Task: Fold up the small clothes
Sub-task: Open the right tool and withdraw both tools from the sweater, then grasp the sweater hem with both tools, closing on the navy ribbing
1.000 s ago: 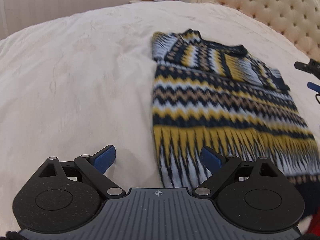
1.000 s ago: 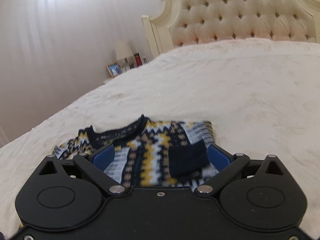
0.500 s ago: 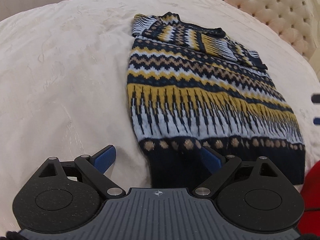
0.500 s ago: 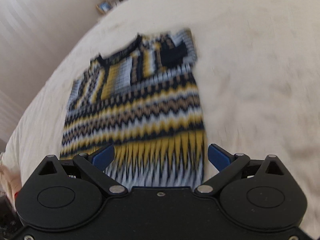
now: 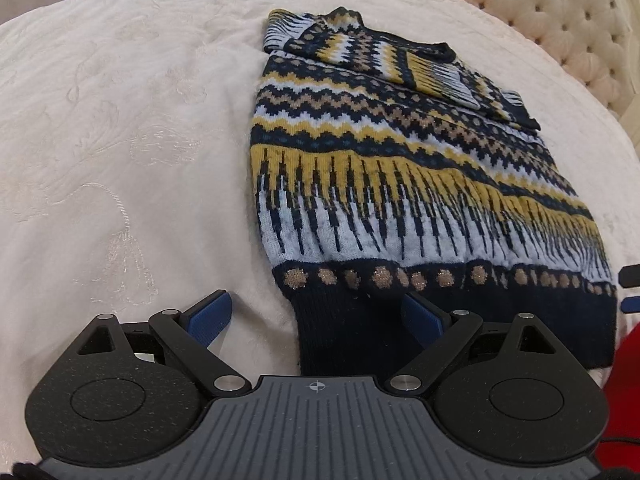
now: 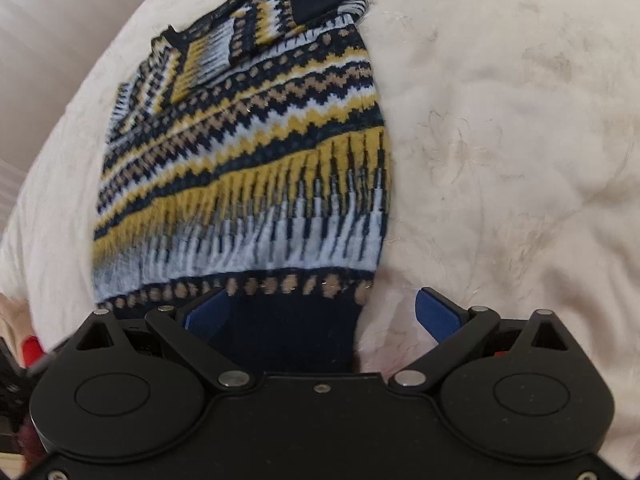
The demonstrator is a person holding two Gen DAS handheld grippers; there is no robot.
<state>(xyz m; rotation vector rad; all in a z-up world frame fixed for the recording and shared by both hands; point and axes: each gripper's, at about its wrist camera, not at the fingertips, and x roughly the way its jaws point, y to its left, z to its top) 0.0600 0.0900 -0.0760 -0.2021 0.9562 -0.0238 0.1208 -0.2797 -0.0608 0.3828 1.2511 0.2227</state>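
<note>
A navy, yellow and pale blue patterned sweater [image 5: 400,168] lies flat on the cream bedspread [image 5: 120,140], sleeves folded across its chest, navy hem nearest me. My left gripper [image 5: 316,318] is open, straddling the hem's left corner. My right gripper [image 6: 322,314] is open, straddling the hem's right corner; the sweater [image 6: 256,160] stretches away from it. The right gripper's tips also show at the right edge of the left wrist view [image 5: 630,288].
A tufted cream headboard [image 5: 560,20] stands beyond the sweater's collar. Something red [image 5: 624,392] sits at the lower right of the left wrist view. Bare bedspread [image 6: 500,140] lies right of the sweater.
Both grippers have drawn back from the collar end down to the hem. Each now straddles a hem corner. Both stayed open.
</note>
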